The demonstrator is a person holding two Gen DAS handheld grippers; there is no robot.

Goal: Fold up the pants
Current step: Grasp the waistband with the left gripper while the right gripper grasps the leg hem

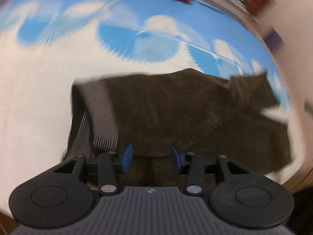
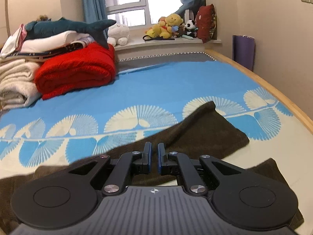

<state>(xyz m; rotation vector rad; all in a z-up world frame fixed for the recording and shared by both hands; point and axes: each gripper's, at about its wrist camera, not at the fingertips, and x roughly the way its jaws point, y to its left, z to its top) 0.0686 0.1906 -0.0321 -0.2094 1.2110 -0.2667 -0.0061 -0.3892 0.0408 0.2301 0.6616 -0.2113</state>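
Right gripper [image 2: 154, 152] closed above pants [image 2: 205, 129] on blue bedsheet [image 2: 156, 86].

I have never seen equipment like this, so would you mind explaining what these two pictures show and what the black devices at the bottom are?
Each picture comes from a fisheye camera mounted on a hand-held two-finger gripper; a person carries one in each hand. The black shape at the bottom is the gripper itself, with blue pads on its fingers.

The left wrist view, blurred by motion, looks down on dark brown pants with a grey waistband, lying on a blue and white bedsheet. The left gripper stands open above them and holds nothing.

The right wrist view looks across the bed toward a red blanket and plush toys on the windowsill. The right gripper is shut; whether it pinches fabric is unclear.
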